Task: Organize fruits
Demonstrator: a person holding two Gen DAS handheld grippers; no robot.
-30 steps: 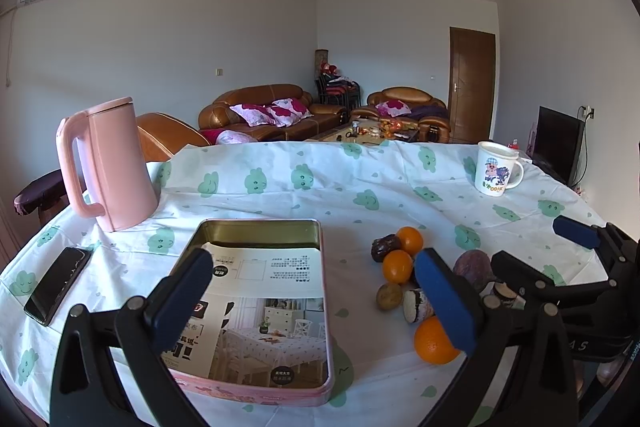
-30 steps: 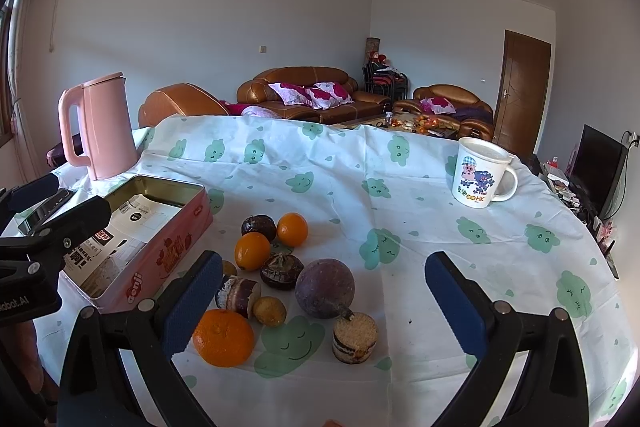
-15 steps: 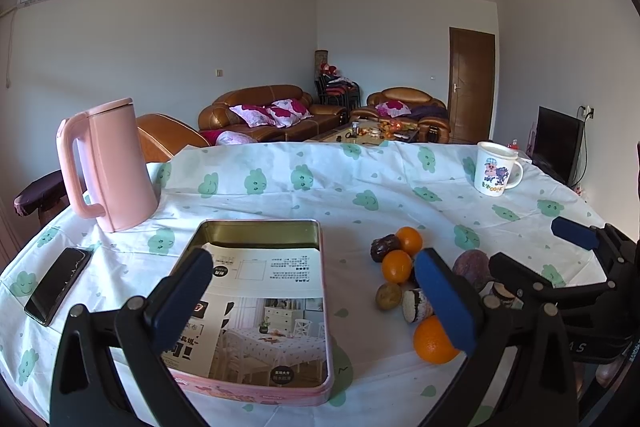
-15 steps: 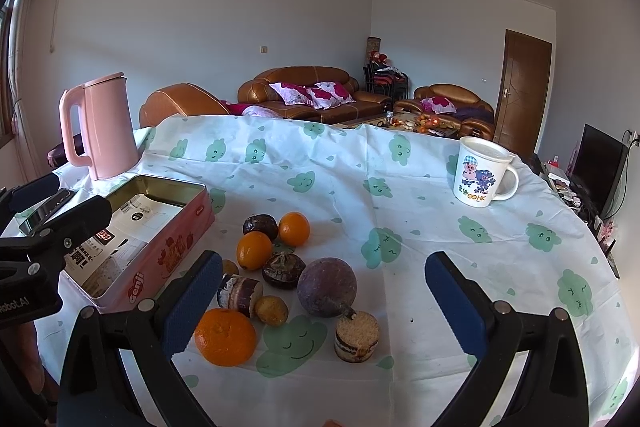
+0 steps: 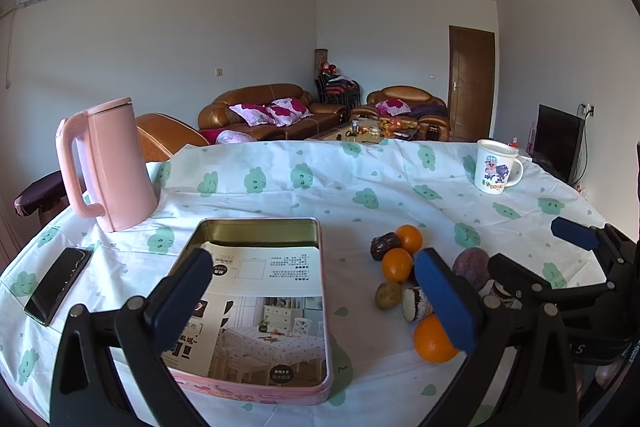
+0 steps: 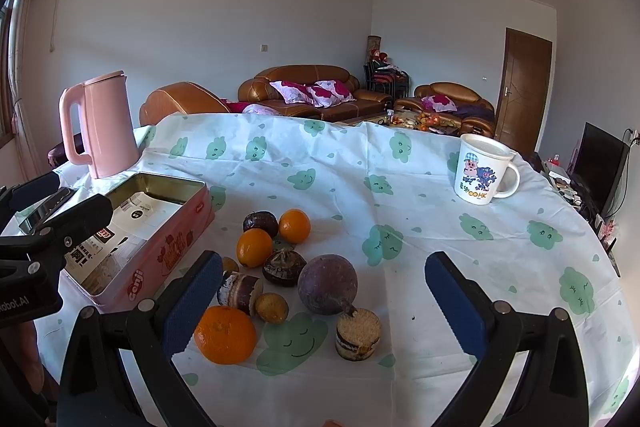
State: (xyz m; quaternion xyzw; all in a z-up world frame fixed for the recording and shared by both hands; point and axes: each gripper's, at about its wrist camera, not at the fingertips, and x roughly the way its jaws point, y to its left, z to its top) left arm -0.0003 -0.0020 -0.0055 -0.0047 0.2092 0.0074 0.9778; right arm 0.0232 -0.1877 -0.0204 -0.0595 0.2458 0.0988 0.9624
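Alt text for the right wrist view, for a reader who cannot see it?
The open right tool hovers over a cluster of fruit, three oranges among it, on a cloud-print tablecloth. An open pink tin sits left, a pink kettle behind it, a cartoon mug far right.

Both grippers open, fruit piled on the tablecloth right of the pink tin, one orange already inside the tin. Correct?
Not quite: no orange is in the pink rectangular metal tin; it holds only a printed paper leaflet. All three oranges, including the nearest one, lie on the cloud-print tablecloth, as the left wrist view shows. The left gripper and right gripper are open, fruit right of the tin.
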